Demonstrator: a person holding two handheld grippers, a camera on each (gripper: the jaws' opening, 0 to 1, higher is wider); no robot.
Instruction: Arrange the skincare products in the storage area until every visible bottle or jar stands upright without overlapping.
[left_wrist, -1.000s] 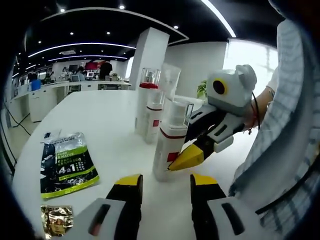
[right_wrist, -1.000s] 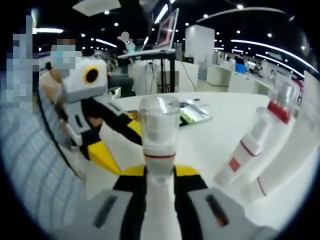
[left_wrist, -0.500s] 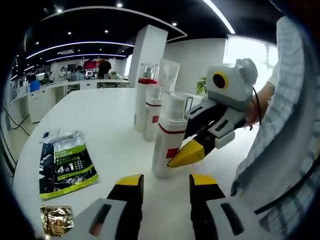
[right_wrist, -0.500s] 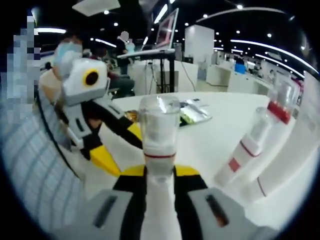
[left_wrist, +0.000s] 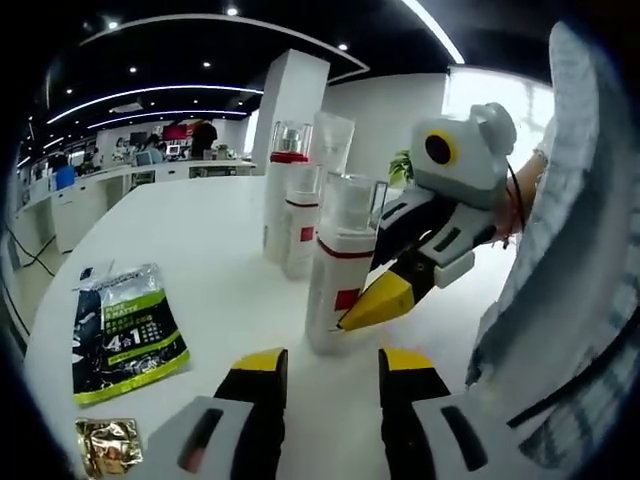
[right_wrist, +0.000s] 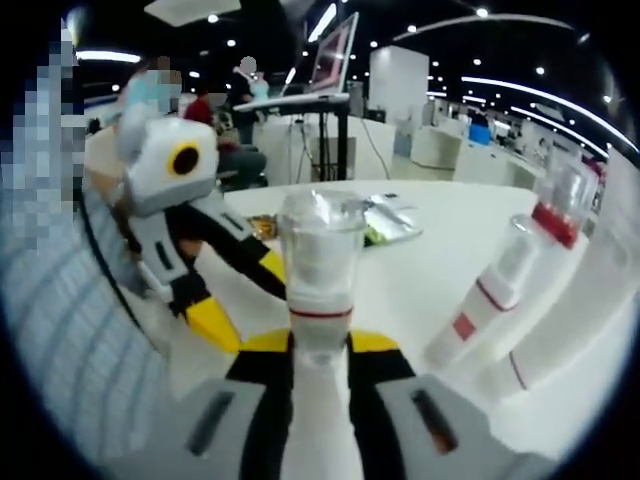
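A white bottle (left_wrist: 335, 275) with a red band and a clear cap stands upright on the white table (left_wrist: 210, 250). My right gripper (left_wrist: 368, 305) comes in from the right and is shut on its lower body. In the right gripper view the same bottle (right_wrist: 320, 260) rises between my right gripper's (right_wrist: 318, 345) closed jaws. My left gripper (left_wrist: 333, 365) is open with nothing in it, just in front of the bottle. It appears at the left as the left gripper (right_wrist: 240, 295). Two more red-banded bottles (left_wrist: 300, 225) (left_wrist: 282, 190) and a tall clear tube (left_wrist: 332, 150) stand upright behind.
A green and black sachet (left_wrist: 125, 330) and a small gold packet (left_wrist: 108, 445) lie flat near the table's left front. A person's checked sleeve (left_wrist: 570, 300) is on the right. Upright bottles (right_wrist: 490, 295) (right_wrist: 555, 205) stand to the right of the held one.
Both views have shifted slightly with the hands. The right gripper stays shut on the same bottle; the other bottles and the packets have not moved.
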